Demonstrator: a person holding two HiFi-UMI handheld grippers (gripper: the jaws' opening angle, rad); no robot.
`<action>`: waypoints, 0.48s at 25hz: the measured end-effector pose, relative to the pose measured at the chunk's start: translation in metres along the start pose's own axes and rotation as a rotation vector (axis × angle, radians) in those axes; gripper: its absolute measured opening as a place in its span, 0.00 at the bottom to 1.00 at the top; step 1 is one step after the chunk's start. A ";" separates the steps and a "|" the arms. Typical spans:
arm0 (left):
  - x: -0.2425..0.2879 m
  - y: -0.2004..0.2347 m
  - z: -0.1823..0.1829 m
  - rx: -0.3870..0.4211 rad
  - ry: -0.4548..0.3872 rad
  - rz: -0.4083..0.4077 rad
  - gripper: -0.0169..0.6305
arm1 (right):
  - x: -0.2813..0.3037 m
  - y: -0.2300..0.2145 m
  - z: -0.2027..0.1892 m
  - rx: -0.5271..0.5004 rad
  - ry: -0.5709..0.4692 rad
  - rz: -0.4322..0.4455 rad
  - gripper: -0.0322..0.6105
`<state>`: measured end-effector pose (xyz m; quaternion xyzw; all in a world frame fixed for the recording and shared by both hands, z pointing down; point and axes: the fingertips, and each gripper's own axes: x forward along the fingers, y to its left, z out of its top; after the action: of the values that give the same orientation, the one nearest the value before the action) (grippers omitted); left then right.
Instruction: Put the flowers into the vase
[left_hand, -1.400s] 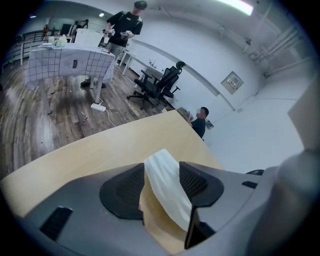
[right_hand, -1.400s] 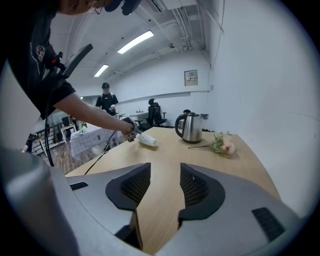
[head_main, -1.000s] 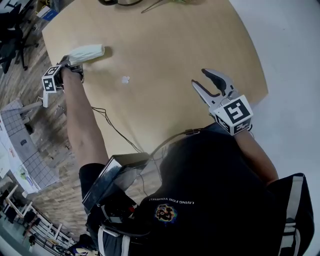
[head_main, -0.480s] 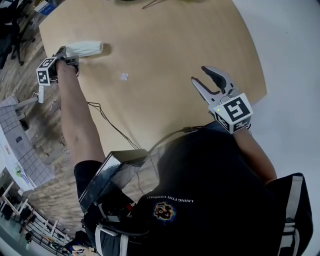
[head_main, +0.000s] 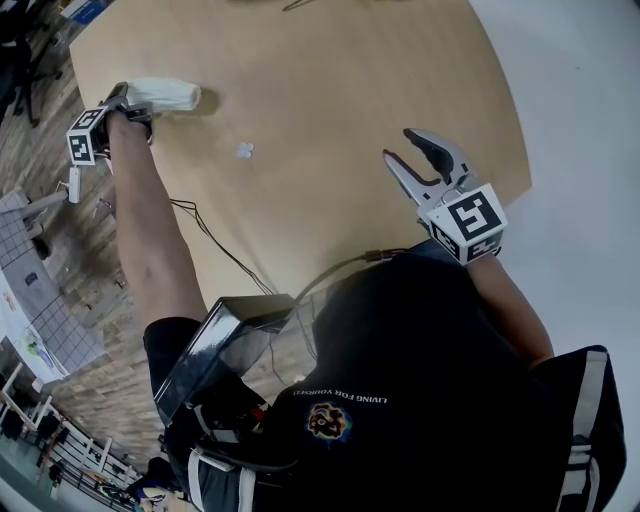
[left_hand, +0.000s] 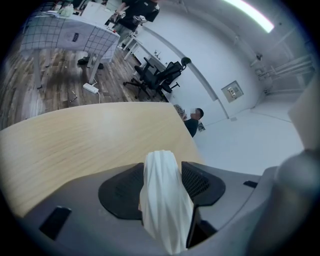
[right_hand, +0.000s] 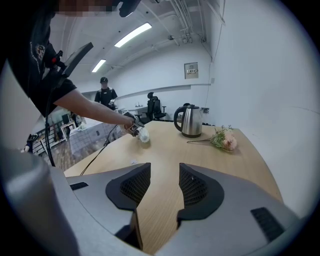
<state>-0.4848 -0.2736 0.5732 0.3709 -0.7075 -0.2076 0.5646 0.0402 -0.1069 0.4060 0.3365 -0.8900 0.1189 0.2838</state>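
Note:
A white ribbed vase (head_main: 163, 95) is at the table's far left, and my left gripper (head_main: 132, 106) holds one end of it. In the left gripper view the vase (left_hand: 161, 200) fills the gap of the left gripper (left_hand: 162, 172), with both pads against it; these jaws have just been opening a little. Pink flowers (right_hand: 223, 138) lie on the table's far right side. My right gripper (head_main: 400, 148) hovers over the table's near right edge, open and empty; in its own view the right gripper (right_hand: 164, 171) frames only bare tabletop.
A steel kettle (right_hand: 190, 120) stands on the round wooden table (head_main: 340, 100) near the flowers. A small white scrap (head_main: 244, 150) lies mid-table. A cable (head_main: 215, 245) runs off the near-left edge. Office chairs (left_hand: 160, 75) and a person stand beyond the table.
My left gripper and the vase have shifted slightly toward the table's far-left edge in the head view. The right gripper has stayed in place.

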 end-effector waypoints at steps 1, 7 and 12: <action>0.000 -0.001 0.000 0.007 0.002 -0.005 0.39 | 0.001 0.000 0.000 0.000 0.001 0.003 0.30; 0.001 -0.003 -0.001 0.027 0.019 -0.027 0.38 | 0.015 0.001 0.013 -0.023 -0.012 0.023 0.30; 0.003 -0.005 0.001 0.043 0.023 -0.040 0.38 | 0.054 0.003 0.058 -0.103 -0.075 0.060 0.30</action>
<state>-0.4846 -0.2792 0.5719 0.3996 -0.6976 -0.1992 0.5603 -0.0189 -0.1566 0.3906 0.2988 -0.9146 0.0688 0.2634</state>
